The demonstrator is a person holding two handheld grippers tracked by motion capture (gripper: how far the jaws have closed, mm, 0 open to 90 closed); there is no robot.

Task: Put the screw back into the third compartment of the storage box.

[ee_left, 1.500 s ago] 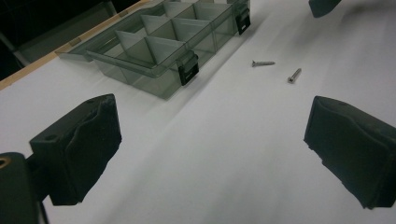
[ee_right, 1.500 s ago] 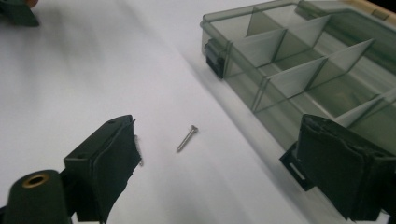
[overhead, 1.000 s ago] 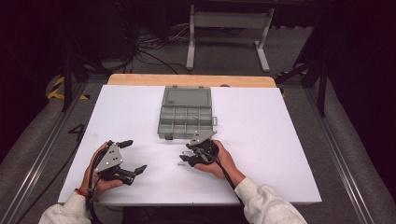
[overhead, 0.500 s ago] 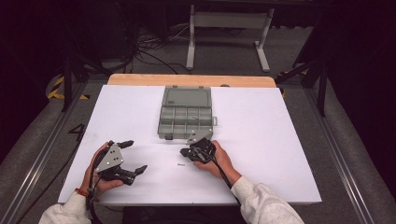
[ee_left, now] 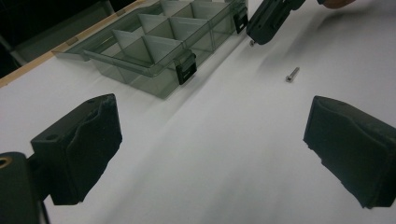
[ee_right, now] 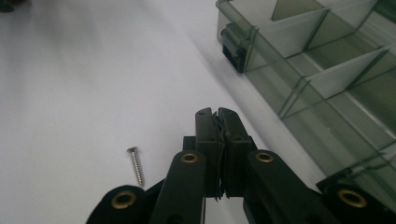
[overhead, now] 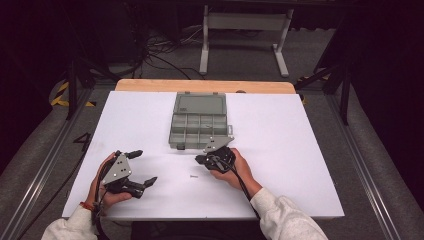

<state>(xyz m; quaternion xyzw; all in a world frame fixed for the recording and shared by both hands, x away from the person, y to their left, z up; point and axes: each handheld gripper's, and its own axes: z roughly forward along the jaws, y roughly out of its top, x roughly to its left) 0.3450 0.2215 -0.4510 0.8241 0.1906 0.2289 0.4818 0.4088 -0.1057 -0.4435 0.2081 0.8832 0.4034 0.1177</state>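
The white counter [overhead: 280, 150] carried a translucent grey compartmented plastic organiser box [overhead: 200, 122], lid open. The right gripper [ee_right: 217, 116], fingers pressed together and empty, should have opened before descending over the small silver screw [ee_right: 136, 165] just beside it. The left gripper [ee_left: 210, 149] gaped wide, empty.

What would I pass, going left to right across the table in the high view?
Left gripper, held open in the left hand → small screw lying on the white table → right gripper, jaws closed, in the right hand. The grey compartment box sits farther back, above the screw, so I leave it out.
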